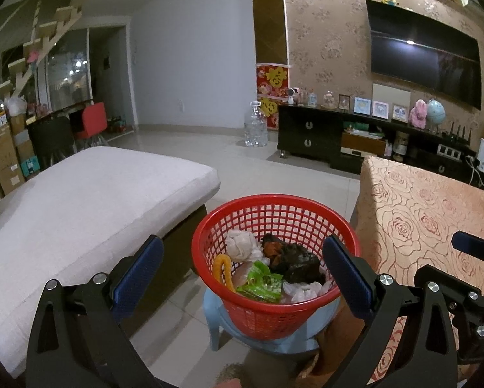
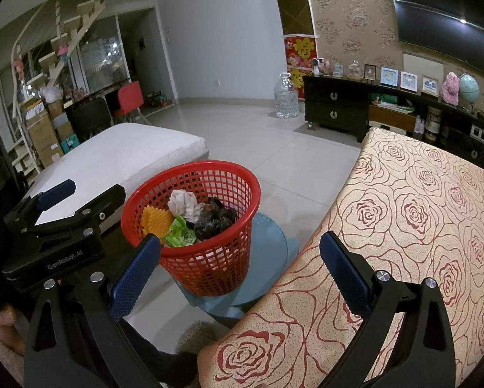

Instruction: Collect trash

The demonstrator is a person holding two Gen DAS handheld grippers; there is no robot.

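Where tools (image 1: pixel 242 270) gape — basket (image 1: pixel 275 201) between

basket (image 1: pixel 275 205) on stool (image 1: pixel 216 313), trash (image 1: pixel 274 266) inside, cushion (image 1: pixel 80 213) to its left, table (image 1: pixel 429 213) to its right

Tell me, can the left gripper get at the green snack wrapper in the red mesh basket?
Probably yes: the left gripper is open directly above the red mesh basket, and the green snack wrapper lies uncovered on top.
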